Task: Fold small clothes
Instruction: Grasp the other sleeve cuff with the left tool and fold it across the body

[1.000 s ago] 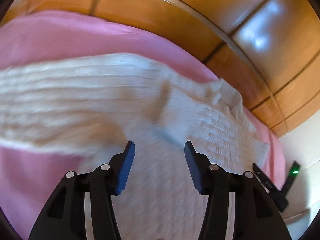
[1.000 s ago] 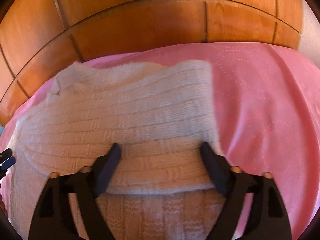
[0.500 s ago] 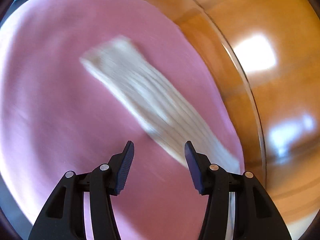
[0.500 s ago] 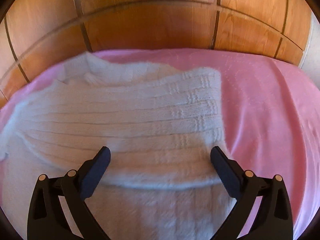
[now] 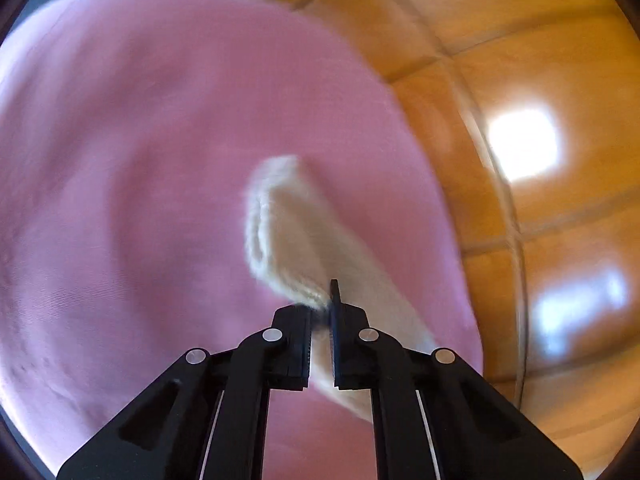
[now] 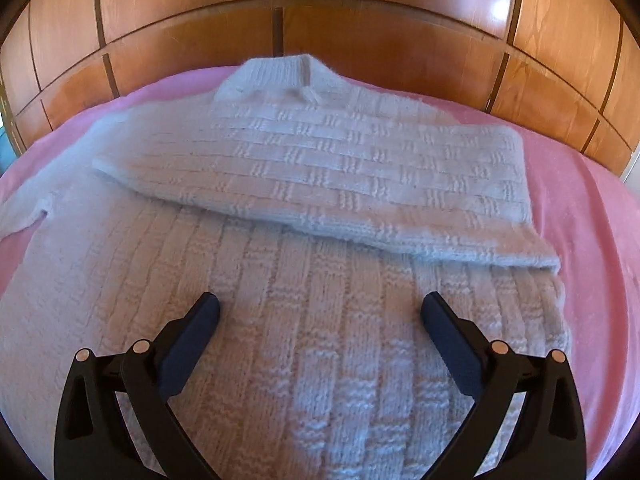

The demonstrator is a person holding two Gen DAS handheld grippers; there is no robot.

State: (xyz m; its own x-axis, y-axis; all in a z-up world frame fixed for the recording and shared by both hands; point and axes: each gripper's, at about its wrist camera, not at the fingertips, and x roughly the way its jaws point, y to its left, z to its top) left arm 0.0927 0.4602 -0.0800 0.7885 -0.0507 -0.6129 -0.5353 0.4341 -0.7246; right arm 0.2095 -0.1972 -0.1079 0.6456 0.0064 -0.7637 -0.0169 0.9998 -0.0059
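A white knit sweater (image 6: 304,336) lies on a pink bedspread (image 6: 580,216), collar toward the wooden headboard. One sleeve (image 6: 328,176) is folded across its chest. My right gripper (image 6: 320,316) hovers open over the sweater's body with nothing between its fingers. In the left wrist view my left gripper (image 5: 320,316) is shut on the cuff end of the other sleeve (image 5: 288,224), which is bunched and lifted off the pink bedspread (image 5: 132,184). That sleeve trails back under the gripper to the right.
A glossy wooden headboard (image 6: 320,24) runs along the far edge of the bed and appears at the right in the left wrist view, headboard (image 5: 552,80). Bare pink bedspread lies to the right of the sweater and to the left of the held sleeve.
My left gripper swung away from the sweater's body to the outstretched sleeve and closed on its cuff. My right gripper opened wider and drew back, showing the whole folded sleeve and collar.
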